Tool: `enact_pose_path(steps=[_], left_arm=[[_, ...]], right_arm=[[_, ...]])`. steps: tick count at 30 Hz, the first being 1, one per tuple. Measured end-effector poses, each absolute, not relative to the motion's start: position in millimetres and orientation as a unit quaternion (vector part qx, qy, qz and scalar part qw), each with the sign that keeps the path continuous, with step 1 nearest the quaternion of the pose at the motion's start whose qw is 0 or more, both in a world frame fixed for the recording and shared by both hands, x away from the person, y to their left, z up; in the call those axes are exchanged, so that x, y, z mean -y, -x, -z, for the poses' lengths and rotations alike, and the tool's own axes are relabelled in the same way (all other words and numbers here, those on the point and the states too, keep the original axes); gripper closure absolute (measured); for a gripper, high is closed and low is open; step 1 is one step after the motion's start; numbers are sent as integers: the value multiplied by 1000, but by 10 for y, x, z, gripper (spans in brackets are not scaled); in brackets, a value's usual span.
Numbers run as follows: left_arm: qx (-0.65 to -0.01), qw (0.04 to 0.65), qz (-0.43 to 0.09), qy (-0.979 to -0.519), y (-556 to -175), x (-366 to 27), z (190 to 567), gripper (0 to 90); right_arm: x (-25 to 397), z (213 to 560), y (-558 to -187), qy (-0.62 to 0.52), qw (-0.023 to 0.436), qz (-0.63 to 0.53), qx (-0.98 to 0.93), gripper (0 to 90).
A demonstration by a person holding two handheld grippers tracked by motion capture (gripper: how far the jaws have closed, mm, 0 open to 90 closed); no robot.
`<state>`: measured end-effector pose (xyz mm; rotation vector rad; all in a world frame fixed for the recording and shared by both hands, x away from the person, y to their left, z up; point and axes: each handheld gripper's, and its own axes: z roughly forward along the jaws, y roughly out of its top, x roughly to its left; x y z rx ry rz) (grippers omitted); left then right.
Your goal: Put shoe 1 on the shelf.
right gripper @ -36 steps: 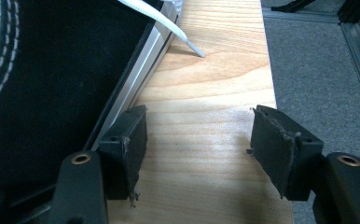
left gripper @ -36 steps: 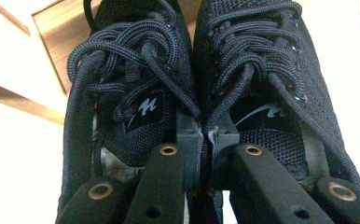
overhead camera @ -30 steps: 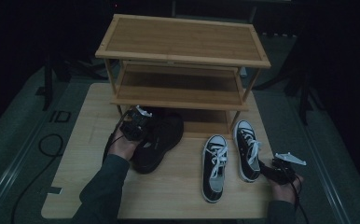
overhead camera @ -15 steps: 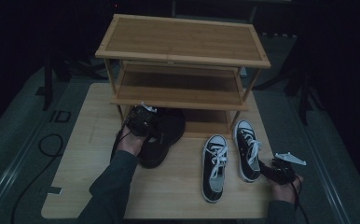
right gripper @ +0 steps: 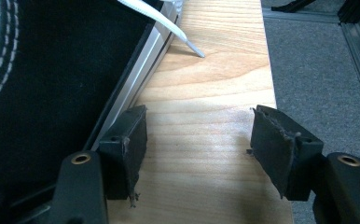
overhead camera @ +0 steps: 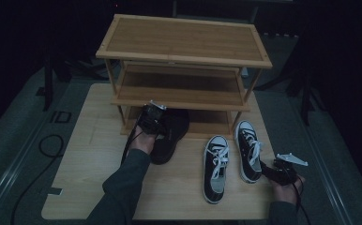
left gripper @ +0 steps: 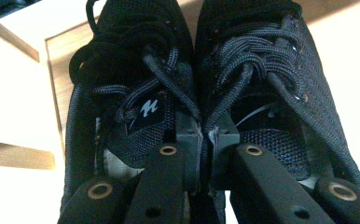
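While my left tool (left gripper: 200,140) pinches the black shoes (overhead camera: 169,133) together at the rack's (overhead camera: 184,58) bottom shelf, my right tool (right gripper: 199,154) idles open beside the sneakers (overhead camera: 230,157), unshelved on the tabletop (overhead camera: 90,154)

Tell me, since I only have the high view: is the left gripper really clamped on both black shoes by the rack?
Observer: Yes. In the left gripper view, the left gripper is shut, pinching the inner collars of the two black shoes together between its jaws.
Operator: Is the right gripper holding a sneaker?
Observer: No. In the right gripper view, the right gripper is open over bare table, and the black-and-white sneaker lies just outside one jaw.
Operator: Is any lace in its way?
Observer: A white lace tip lies on the wood ahead of the jaws, not between them.
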<state>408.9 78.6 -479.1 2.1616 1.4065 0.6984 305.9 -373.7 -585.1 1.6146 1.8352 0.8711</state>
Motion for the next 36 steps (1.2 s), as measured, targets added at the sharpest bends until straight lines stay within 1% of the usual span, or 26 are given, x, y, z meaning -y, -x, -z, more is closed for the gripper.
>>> enact_pose_path(steps=[7,11,14,17,20,24,28,33,36], left_arm=[[-529,227,-270,-772,-4097,-664,4813,857],[-523,215,-285,-774,-4095,-585,4827,847],[-516,210,-290,-778,-4088,-595,4820,749],[-513,207,-276,-786,-4084,-653,4787,598],[-505,200,-270,-795,-4050,-689,4747,521],[-488,201,-281,-802,-3971,-710,4662,478],[-477,213,-278,-806,-3885,-772,4580,447],[-474,250,-263,-802,-3776,-897,4497,423],[-462,275,-261,-802,-3676,-948,4465,440]], right_arm=[[3736,5851,-3060,-599,270,-323,-681,357],[3735,5851,-3060,-599,270,-323,-681,357],[3736,5851,-3059,-599,270,-323,-681,357],[3736,5851,-3059,-599,270,-323,-681,357],[3735,5851,-3059,-599,270,-323,-681,357],[3735,5851,-3059,-599,270,-323,-681,357],[3735,5851,-3059,-599,270,-323,-681,357],[3735,5851,-3059,-599,270,-323,-681,357],[3735,5851,-3059,-599,270,-323,-681,357]])
